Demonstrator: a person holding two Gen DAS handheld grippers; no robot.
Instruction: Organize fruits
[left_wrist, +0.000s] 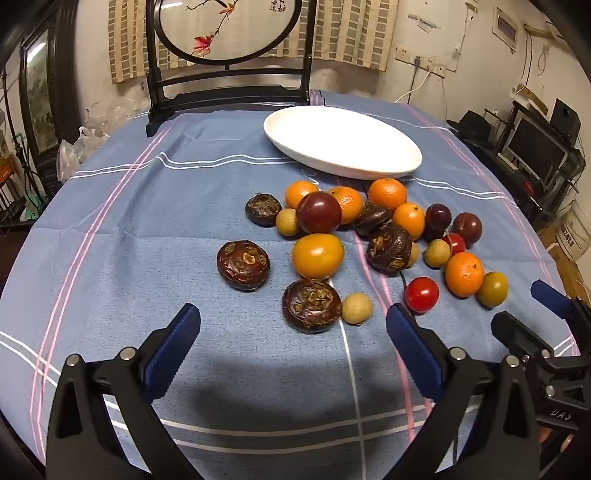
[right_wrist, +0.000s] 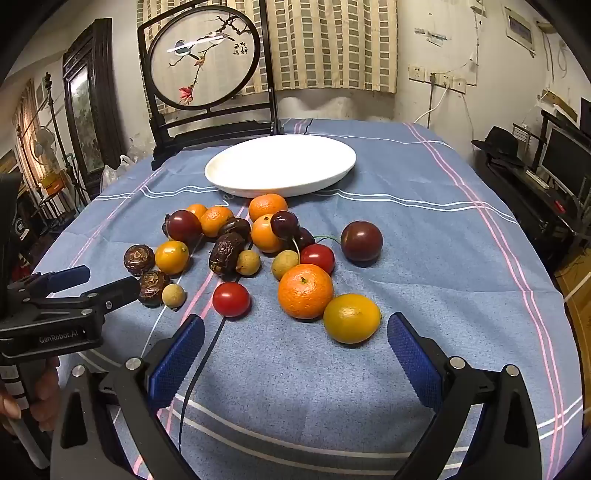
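Several fruits lie loose on the blue cloth in front of an empty white oval plate (left_wrist: 343, 142), which also shows in the right wrist view (right_wrist: 280, 166). Among them are mandarins (right_wrist: 305, 291), yellow kumquats (right_wrist: 351, 318), dark plums (right_wrist: 361, 240), red cherry tomatoes (right_wrist: 231, 299), brown water chestnuts (left_wrist: 311, 305) and small tan longans (left_wrist: 357, 308). My left gripper (left_wrist: 293, 328) is open and empty, just short of a water chestnut. My right gripper (right_wrist: 295, 338) is open and empty, just short of the mandarin and a kumquat.
A dark wooden stand with a round painted screen (right_wrist: 203, 59) stands at the table's far edge behind the plate. The round table (right_wrist: 461, 236) drops off on the left and right. Shelves and a monitor (right_wrist: 561, 158) stand at the right.
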